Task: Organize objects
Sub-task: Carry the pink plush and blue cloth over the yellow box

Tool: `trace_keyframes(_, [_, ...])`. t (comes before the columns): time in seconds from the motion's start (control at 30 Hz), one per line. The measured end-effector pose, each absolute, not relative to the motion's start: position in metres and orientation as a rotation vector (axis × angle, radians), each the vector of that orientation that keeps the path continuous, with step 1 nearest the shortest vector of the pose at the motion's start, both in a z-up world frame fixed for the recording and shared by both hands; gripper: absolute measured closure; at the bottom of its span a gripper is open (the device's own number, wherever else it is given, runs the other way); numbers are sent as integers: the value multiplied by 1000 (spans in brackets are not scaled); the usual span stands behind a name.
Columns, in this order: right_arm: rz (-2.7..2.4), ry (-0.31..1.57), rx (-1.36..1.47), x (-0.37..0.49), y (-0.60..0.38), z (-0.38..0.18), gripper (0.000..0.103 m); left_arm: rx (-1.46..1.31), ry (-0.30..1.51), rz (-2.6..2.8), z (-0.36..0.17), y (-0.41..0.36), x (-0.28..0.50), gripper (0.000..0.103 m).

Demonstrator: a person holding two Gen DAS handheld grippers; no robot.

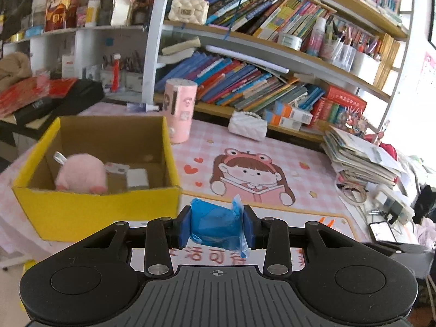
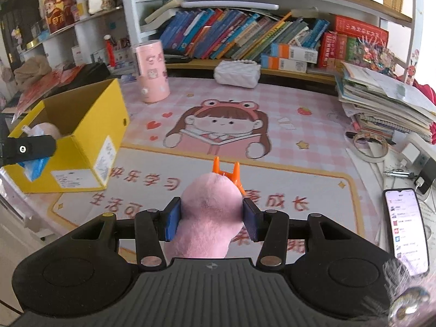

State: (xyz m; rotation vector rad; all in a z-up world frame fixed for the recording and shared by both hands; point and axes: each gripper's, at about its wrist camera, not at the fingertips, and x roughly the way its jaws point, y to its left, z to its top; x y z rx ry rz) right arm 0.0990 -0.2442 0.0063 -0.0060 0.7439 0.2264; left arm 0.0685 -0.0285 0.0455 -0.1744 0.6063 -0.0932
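My left gripper [image 1: 216, 224] is shut on a blue plastic-wrapped packet [image 1: 215, 222], held just right of the yellow cardboard box [image 1: 90, 212]. Inside the box lie a pink plush toy [image 1: 81, 174] and a small white packet [image 1: 137, 177]. In the right wrist view my right gripper [image 2: 212, 220] is shut on a pink plush toy [image 2: 209, 218] with orange plastic feet [image 2: 227, 173], above the pink cartoon desk mat [image 2: 299, 136]. The yellow box [image 2: 90, 141] stands at the left there, and the left gripper [image 2: 27, 148] with the blue packet [image 2: 34, 167] shows at its near corner.
A pink cylinder [image 1: 179, 109] and a white quilted purse [image 1: 248, 125] stand behind the mat, in front of bookshelves [image 1: 245, 87]. A stack of papers [image 2: 381, 103], tape rolls [image 2: 370, 144] and a phone [image 2: 406, 231] crowd the right side.
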Motion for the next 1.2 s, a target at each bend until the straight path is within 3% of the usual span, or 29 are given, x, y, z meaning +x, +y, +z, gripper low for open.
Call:
trace_keyframes(0.67, [364, 703, -137, 21, -118, 9, 58, -67, 569, -107, 53, 69, 49, 67])
trace_keyframes(1.2, [614, 605, -239, 142, -73, 64, 58, -98, 498, 163, 60, 127, 128, 67])
